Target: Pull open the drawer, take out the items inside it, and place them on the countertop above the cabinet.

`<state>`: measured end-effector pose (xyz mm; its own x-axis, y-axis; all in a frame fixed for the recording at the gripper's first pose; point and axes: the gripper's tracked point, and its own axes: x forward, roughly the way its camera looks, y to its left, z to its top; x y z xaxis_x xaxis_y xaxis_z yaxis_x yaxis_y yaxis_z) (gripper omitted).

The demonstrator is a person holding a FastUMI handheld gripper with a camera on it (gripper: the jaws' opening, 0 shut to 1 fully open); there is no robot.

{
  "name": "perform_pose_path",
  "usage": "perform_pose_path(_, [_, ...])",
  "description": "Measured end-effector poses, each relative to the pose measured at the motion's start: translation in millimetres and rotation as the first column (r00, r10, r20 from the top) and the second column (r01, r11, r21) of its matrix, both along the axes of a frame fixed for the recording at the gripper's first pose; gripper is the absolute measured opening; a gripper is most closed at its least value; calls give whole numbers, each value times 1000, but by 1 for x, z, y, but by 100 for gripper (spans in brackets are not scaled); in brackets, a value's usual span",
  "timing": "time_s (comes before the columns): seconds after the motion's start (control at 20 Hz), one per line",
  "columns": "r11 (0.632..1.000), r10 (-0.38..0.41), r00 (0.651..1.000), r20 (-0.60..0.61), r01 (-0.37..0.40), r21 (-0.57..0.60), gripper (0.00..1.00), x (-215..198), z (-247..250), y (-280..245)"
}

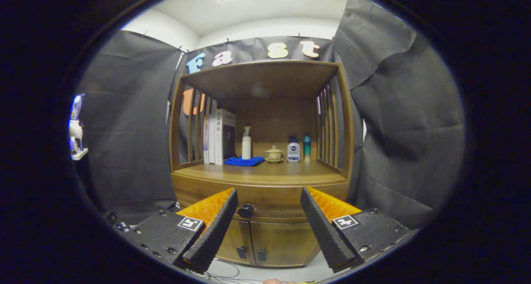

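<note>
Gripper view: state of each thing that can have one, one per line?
gripper: open, fingers spread, holding nothing, drawer knob between them
drawer: shut
drawer knob: untouched
cabinet doors: both shut
books: upright
pump bottle: upright
blue cloth: folded, flat on countertop

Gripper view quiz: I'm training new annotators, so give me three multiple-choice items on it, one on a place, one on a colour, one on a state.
1. Where does the blue cloth lie?
A. on the countertop, by the books
B. on the floor
C. over the cabinet doors

2. What colour is the pump bottle?
A. red
B. white
C. black

3. How is the drawer?
A. pulled fully out
B. removed
C. closed, claw open in front of it

Answers: 1 A, the cloth lies beside the books on the counter. 2 B, its body is white. 3 C, the drawer front sits flush, its dark knob untouched between the spread fingers.
</note>
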<state>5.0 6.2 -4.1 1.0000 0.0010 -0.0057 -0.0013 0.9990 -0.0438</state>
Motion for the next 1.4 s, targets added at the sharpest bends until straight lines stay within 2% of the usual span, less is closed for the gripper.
perform_pose_path(0.65, [1000,2,999,-50,-2,1,99,9,-22,4])
perform_pose_path(0.95, [1000,19,995,-99,-19,5,99,23,-48,13])
perform_pose_path(1.1, [1000,20,992,-125,-17,25,99,41,-61,19])
perform_pose_path(1.4, [1000,10,984,-177,-7,17,99,102,-95,35])
